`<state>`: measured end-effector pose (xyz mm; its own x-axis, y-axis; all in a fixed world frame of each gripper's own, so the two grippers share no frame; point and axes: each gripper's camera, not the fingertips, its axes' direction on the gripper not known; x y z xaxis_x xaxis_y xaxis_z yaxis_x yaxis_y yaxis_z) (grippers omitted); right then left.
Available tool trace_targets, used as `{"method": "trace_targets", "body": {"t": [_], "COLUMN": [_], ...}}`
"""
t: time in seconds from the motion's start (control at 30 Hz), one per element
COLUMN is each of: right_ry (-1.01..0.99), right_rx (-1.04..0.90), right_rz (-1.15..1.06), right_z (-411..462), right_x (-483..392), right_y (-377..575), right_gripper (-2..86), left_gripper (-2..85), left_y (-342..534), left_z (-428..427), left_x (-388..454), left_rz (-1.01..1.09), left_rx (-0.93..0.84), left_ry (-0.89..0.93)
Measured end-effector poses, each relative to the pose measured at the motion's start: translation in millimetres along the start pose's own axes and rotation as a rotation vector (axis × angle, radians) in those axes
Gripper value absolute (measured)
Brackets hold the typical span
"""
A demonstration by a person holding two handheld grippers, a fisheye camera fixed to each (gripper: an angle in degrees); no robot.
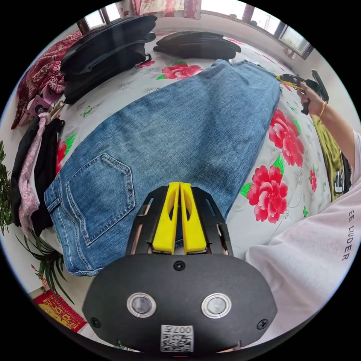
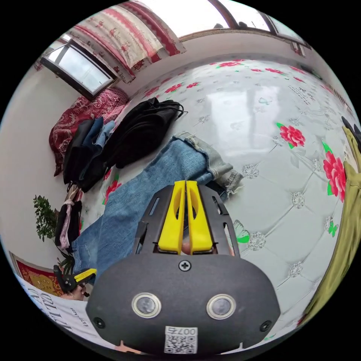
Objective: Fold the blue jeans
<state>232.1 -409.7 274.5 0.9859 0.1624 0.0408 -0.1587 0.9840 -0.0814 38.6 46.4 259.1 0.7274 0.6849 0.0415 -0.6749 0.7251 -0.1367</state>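
The blue jeans (image 1: 180, 128) lie stretched across the flowered bed, folded lengthwise with a back pocket (image 1: 103, 188) facing up. My left gripper (image 1: 179, 185) is shut over the near edge of the seat, with denim running under its yellow jaws. It appears again, small, at the waist end as the left gripper (image 2: 84, 276). My right gripper (image 2: 185, 183) is shut at the leg end, where the frayed hems (image 2: 214, 165) bunch up beside its jaws. Held by a hand, the right gripper (image 1: 289, 79) touches the far hem corner.
Black bags (image 1: 109, 49) and a second dark bag (image 1: 197, 43) sit at the far side of the bed (image 1: 289, 180). Dark clothes hang at the left (image 1: 34, 176). An olive garment (image 2: 348, 210) lies along the right. A person's white sleeve (image 1: 312, 259) is close by.
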Motion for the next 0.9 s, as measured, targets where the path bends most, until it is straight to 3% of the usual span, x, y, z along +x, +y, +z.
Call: {"method": "trace_targets", "body": {"t": [0.1,0.23,0.37,0.47,0.57,0.7,0.77,0.9], "right_ry": [0.012,0.07,-0.187,-0.337,-0.434,-0.509,-0.574,-0.597], "right_rx": [0.036,-0.076,0.032,0.042,0.003,0.029,-0.007,0.035], "right_rz": [0.012,0.087,0.308,0.437,0.477,0.535,0.55,0.549], "right_z": [-22,-3,-30,-26,-6,9,20,-6], "right_x": [13,43,99,134,146,151,154,158], "right_y": [16,17,24,38,41,32,23,12], "right_gripper": [1.0,4.5,8.8,9.4,9.2,7.0,5.1,1.5], "left_gripper": [-1.0,-1.0,-1.0,-1.0,-1.0,-1.0,-1.0,-0.9], "left_y": [-3,-5,-7,-8,-15,-11,-14,6], "left_z": [-1,-5,-36,-57,-19,-22,-29,-51], "left_x": [-5,-9,-18,-4,10,-12,-47,-106], "left_rz": [-0.012,0.0,-0.046,0.076,0.159,0.071,-0.055,-0.32], "left_rx": [0.005,0.012,0.088,0.178,-0.021,0.038,0.04,0.13], "left_ry": [-0.011,-0.034,-0.043,0.008,0.049,0.122,0.273,0.36]}}
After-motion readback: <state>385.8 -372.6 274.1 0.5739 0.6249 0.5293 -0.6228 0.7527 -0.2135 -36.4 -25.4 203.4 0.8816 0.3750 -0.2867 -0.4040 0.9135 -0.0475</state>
